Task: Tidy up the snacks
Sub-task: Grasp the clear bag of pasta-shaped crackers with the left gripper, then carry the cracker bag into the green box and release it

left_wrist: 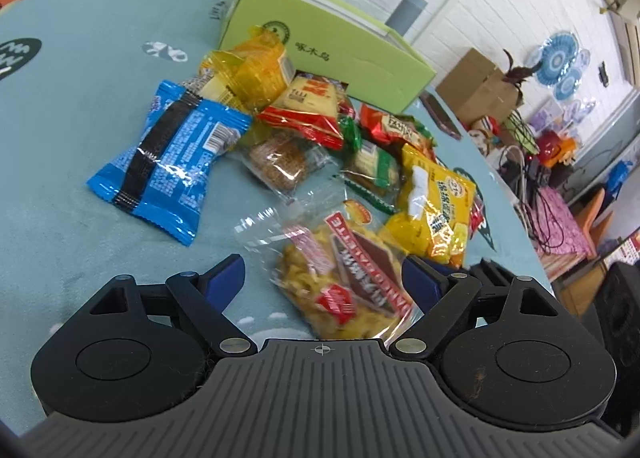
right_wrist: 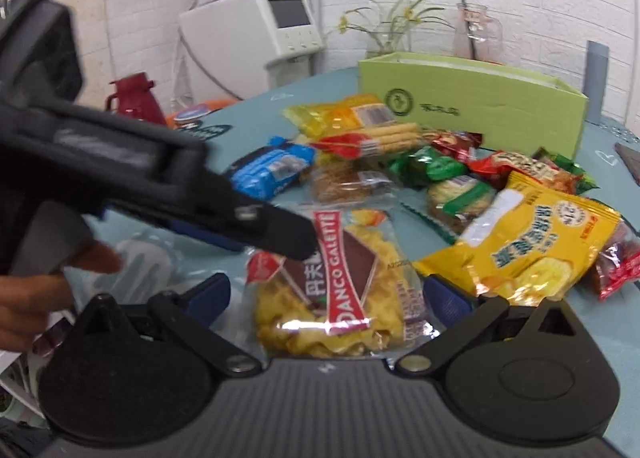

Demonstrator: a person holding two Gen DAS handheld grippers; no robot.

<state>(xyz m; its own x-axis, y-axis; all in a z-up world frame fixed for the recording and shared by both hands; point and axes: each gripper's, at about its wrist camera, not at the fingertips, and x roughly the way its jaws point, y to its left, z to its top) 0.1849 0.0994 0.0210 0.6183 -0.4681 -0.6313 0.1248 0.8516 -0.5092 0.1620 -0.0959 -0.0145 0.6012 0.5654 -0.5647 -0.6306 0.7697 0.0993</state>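
Note:
A clear packet of yellow waffles with a red and brown label [left_wrist: 344,278] [right_wrist: 328,298] lies on the teal tablecloth at the near edge of a heap of snacks. My left gripper [left_wrist: 322,278] is open and straddles it, its left pad clear of the wrapper. My right gripper [right_wrist: 328,296] is open too, with the same packet between its blue pads. In the right wrist view the left gripper [right_wrist: 280,234] reaches in from the left, its tip over the packet's top. A light green open box [left_wrist: 320,46] [right_wrist: 480,106] stands behind the heap.
The heap holds a blue packet [left_wrist: 168,154], a yellow bag [left_wrist: 436,202] [right_wrist: 532,250], and red, green and orange packets. A hand [right_wrist: 32,298] holds the left gripper. A red flask [right_wrist: 134,98] and glass jug [right_wrist: 476,30] stand behind. The table edge [left_wrist: 520,218] curves away at right.

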